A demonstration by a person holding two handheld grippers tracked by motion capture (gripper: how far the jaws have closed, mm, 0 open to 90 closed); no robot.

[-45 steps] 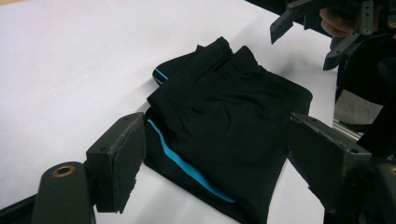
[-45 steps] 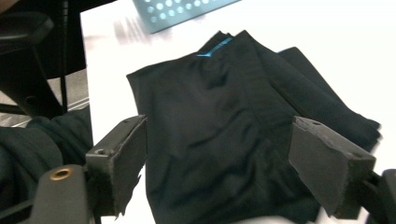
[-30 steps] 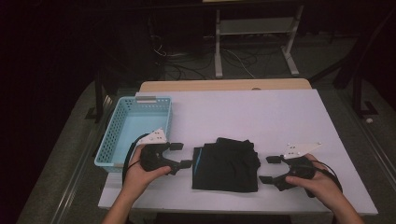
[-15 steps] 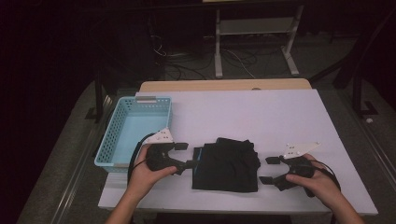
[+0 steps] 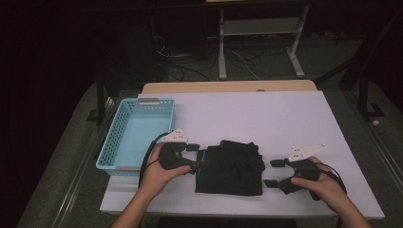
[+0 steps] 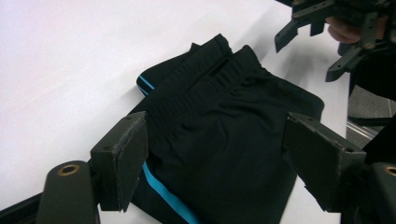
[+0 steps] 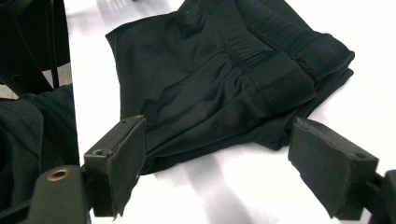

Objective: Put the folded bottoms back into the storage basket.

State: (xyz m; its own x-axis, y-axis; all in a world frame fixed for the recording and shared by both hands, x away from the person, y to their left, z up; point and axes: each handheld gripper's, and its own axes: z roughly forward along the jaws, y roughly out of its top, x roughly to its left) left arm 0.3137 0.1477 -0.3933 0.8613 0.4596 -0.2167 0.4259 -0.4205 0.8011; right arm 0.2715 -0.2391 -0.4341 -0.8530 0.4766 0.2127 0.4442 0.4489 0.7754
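Folded black shorts (image 5: pixel 231 168) with a blue stripe lie flat near the table's front edge. My left gripper (image 5: pixel 198 156) is open at their left edge, its jaws straddling the cloth (image 6: pixel 219 140). My right gripper (image 5: pixel 273 173) stands open just off their right edge, with the shorts (image 7: pixel 219 79) lying beyond its jaws. The elastic waistband (image 6: pixel 205 86) runs across the folded pile. The other hand's gripper (image 6: pixel 327 28) appears at the top right of the left gripper view.
A light blue plastic basket (image 5: pixel 134 137) sits at the table's left side, with nothing inside. The white table (image 5: pixel 266 118) stretches bare behind the shorts. Beyond its far edge are a dark floor, cables and a white frame (image 5: pixel 259 33).
My left gripper has slid right, from beside the shorts onto their left edge. The right gripper has stayed put.
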